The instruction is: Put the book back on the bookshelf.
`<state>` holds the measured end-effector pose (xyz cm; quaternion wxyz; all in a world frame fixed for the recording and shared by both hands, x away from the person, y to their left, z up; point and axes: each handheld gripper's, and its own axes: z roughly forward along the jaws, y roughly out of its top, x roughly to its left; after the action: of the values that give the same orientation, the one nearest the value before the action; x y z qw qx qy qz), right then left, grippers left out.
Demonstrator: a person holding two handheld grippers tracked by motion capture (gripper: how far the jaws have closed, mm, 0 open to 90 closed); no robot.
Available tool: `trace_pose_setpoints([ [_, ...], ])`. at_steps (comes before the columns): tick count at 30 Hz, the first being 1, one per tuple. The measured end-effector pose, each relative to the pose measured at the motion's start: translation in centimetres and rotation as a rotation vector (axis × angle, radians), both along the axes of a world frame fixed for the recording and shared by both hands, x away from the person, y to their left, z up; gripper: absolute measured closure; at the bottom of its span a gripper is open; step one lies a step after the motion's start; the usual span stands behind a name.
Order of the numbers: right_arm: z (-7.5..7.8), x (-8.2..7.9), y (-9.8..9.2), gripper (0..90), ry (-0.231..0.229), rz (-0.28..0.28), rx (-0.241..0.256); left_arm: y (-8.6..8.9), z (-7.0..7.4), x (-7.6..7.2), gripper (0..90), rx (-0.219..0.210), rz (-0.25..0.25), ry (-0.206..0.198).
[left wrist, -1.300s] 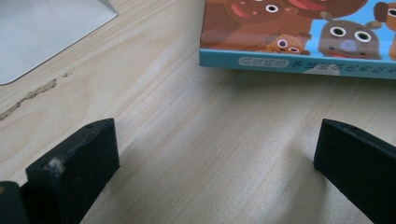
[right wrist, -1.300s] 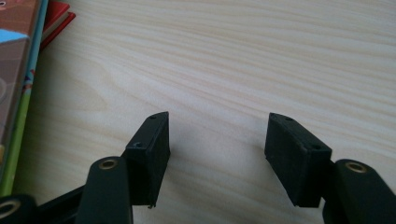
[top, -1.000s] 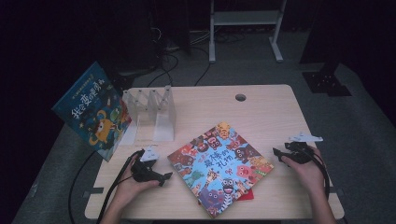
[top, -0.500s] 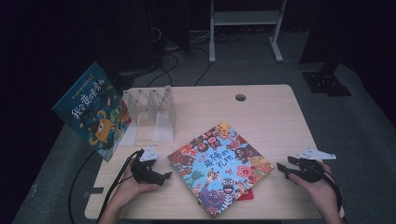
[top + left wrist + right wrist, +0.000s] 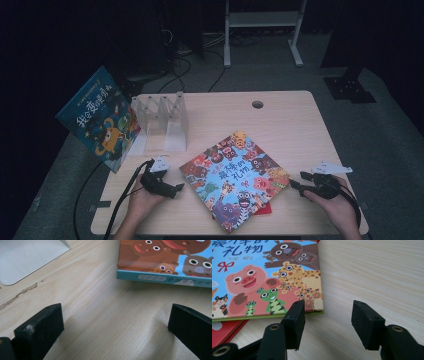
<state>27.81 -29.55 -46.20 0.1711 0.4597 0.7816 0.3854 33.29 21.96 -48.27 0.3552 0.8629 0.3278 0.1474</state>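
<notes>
A: Animal book [image 5: 235, 179] lies flat, lower centre of the bench [image 5: 290, 120], a red book [image 5: 264, 210] peeking from under it.

B: Left gripper [image 5: 176, 188] lower left, jaws wide apart, nothing between them. Right gripper [image 5: 298, 180] lower right, jaws parted and empty, just beside the book's corner.

A: Clear rack [image 5: 161, 120] upper left, a blue book [image 5: 99, 119] leaning off the bench edge.
</notes>
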Motion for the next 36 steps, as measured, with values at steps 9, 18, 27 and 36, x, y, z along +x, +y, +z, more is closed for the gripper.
trace_pose_setpoints([
  [9,-0.2,0.3,-0.1,42.5,0.006,0.001,0.004,0.0,0.0,0.0,0.0,-0.005,-0.002,-0.003],
  [18,-0.2,1.6,0.1,43.3,0.0,-0.011,-0.002,0.0,0.0,0.0,0.0,-0.005,-0.004,-0.003],
  [27,-0.2,4.1,0.3,43.2,0.008,-0.025,-0.008,0.1,0.0,0.0,0.0,0.003,-0.025,0.003],
  [36,-0.3,6.0,0.6,43.3,0.012,-0.045,-0.02,1.0,0.2,-0.3,0.0,0.014,-0.062,0.018],
])
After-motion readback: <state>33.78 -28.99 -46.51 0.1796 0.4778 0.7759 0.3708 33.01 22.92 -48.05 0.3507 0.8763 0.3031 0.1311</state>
